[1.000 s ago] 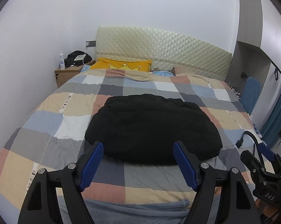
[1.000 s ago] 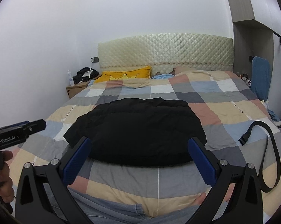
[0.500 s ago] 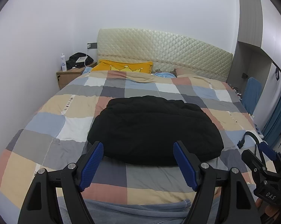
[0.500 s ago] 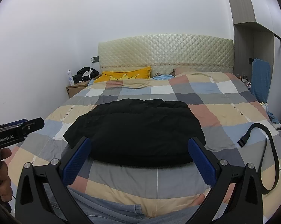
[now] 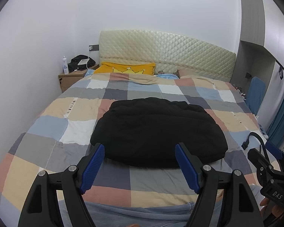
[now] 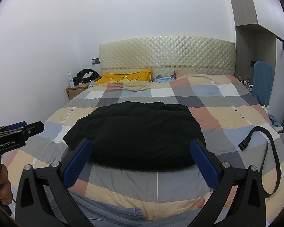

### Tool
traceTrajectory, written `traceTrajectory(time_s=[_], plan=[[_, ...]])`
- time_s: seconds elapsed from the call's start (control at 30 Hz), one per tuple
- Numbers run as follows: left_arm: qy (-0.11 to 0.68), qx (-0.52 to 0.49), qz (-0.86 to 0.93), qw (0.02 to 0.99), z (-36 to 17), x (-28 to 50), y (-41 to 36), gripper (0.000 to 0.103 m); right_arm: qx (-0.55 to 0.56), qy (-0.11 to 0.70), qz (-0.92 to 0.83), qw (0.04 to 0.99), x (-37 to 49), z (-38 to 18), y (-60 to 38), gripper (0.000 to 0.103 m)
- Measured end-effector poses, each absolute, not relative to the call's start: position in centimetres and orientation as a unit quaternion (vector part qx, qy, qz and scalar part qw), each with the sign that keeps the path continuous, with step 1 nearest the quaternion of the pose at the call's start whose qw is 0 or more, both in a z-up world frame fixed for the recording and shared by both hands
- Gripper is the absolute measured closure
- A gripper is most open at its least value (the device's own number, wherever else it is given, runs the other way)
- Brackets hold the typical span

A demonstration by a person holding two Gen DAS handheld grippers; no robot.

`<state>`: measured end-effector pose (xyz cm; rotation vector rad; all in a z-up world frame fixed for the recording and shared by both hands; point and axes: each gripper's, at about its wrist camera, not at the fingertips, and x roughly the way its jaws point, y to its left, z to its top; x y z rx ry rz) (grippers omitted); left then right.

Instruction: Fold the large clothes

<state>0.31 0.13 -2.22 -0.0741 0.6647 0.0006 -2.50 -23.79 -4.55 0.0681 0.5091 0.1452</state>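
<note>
A black padded garment lies folded into a compact rounded bundle in the middle of the checked bedspread; it also shows in the right wrist view. My left gripper is open and empty, held above the bed's near edge, short of the bundle. My right gripper is open and empty, also short of the bundle. Each gripper shows at the edge of the other's view: the right one, the left one.
A black strap with a buckle lies on the bed's right side. A yellow pillow and a quilted headboard are at the far end. A nightstand with a bottle stands far left. My denim-clad legs are at the bottom.
Both grippers have risen and pulled back slightly from the bed; the folded black garment has stayed where it lay. Both remain open.
</note>
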Motion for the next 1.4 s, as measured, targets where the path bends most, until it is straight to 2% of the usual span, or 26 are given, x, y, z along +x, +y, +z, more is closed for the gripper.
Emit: traceTrajectory(time_s=[1.4], plan=[[0.334,-0.031,-0.004,0.942,-2.50,0.45,-0.41,0.026,0.033,0.246,0.063,0.967,-2.01,-4.27,-24.48,0.000]])
